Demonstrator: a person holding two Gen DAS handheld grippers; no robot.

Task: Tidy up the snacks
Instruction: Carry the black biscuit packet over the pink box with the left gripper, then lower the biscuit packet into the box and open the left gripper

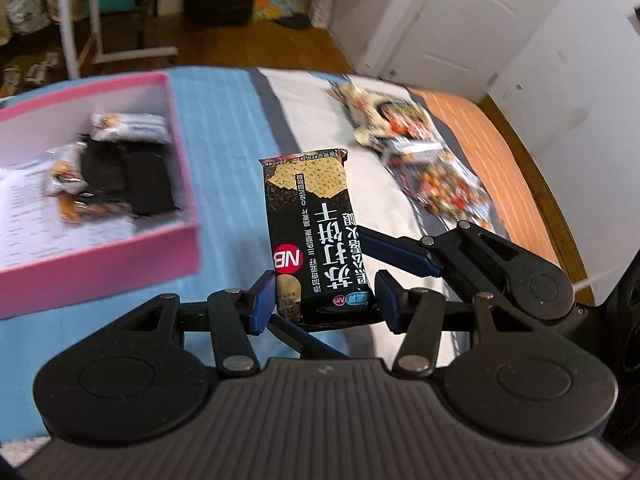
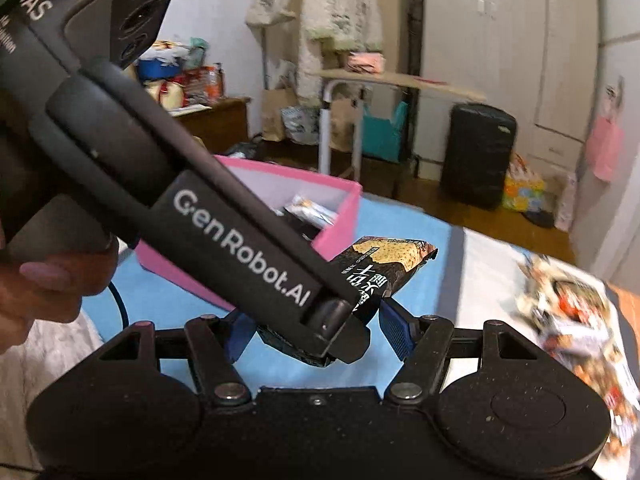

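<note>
A black cracker packet with white lettering is in the air over the bed, lower end toward me. My left gripper is shut on that end, a blue pad on each side edge. My right gripper has the same packet between its blue pads, which touch its edges. In the left wrist view one right finger meets the packet's right edge and the other passes underneath. To the left lies the pink box, open, with several wrapped snacks inside.
More loose snack packets lie on the white stripe of the bed cover. The left tool's black housing crosses the right wrist view, with a hand at its grip. Beyond the bed are a suitcase, a folding table and bags.
</note>
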